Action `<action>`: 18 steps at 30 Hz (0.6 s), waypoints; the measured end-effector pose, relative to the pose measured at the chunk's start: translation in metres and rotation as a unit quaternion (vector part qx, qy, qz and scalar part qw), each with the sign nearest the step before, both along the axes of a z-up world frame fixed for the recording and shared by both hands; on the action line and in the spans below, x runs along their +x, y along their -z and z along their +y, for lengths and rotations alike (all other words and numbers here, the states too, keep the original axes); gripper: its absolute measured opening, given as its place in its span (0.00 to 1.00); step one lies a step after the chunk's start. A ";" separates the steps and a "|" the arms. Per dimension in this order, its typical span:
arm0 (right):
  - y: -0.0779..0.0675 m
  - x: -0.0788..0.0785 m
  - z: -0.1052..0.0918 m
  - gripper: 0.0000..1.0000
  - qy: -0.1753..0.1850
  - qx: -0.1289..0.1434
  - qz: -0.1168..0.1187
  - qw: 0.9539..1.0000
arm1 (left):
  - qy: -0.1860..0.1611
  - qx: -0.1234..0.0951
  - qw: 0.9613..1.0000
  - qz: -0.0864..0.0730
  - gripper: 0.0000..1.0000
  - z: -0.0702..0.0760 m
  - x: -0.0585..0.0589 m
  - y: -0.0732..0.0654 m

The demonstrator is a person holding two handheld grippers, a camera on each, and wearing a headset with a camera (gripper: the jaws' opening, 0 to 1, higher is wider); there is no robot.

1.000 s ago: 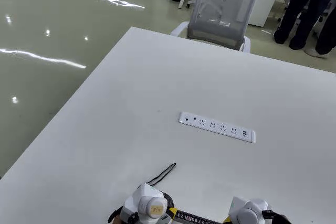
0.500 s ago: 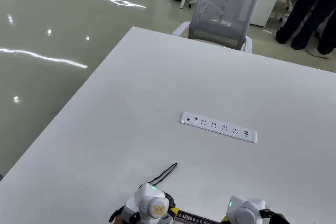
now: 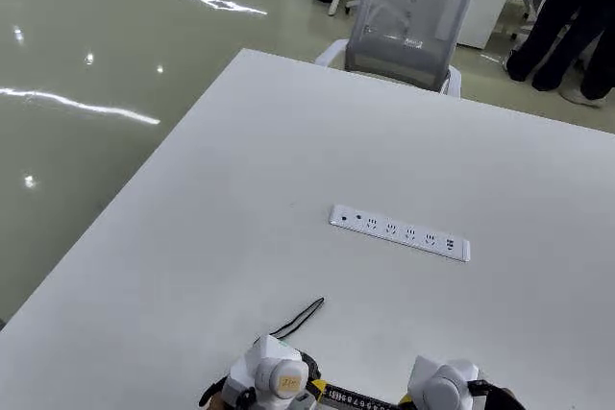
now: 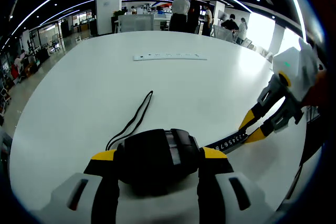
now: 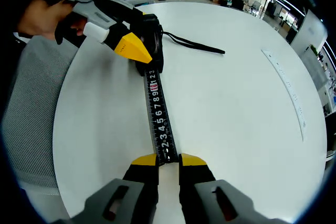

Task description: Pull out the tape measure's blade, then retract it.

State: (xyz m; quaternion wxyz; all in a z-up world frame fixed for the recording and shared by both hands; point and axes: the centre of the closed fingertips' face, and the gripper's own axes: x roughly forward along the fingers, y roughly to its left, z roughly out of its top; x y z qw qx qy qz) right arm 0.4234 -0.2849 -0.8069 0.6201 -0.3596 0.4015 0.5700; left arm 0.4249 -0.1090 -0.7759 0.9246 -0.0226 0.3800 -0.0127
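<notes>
Black rounded tape measure (image 5: 153, 31) clamped in left gripper (image 4: 158, 156); right gripper (image 5: 168, 159) pinches flat blade (image 5: 157, 109)

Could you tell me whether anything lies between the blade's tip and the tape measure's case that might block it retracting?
Nothing visible does. The blade runs straight over bare table from the right gripper to the case in the left gripper; the black strap lies beyond the case.
</notes>
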 end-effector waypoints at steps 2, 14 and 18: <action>0.000 0.000 0.003 0.12 0.000 0.002 0.000 1.000 | 0.000 0.000 1.000 0.000 0.56 0.000 0.000 0.000; 0.001 -0.002 0.011 0.12 -0.002 0.005 0.000 1.000 | 0.000 0.000 1.000 0.000 0.57 0.000 0.000 0.000; 0.000 -0.002 0.012 0.12 -0.004 0.005 0.000 1.000 | 0.000 0.000 1.000 0.000 0.57 0.000 0.000 0.000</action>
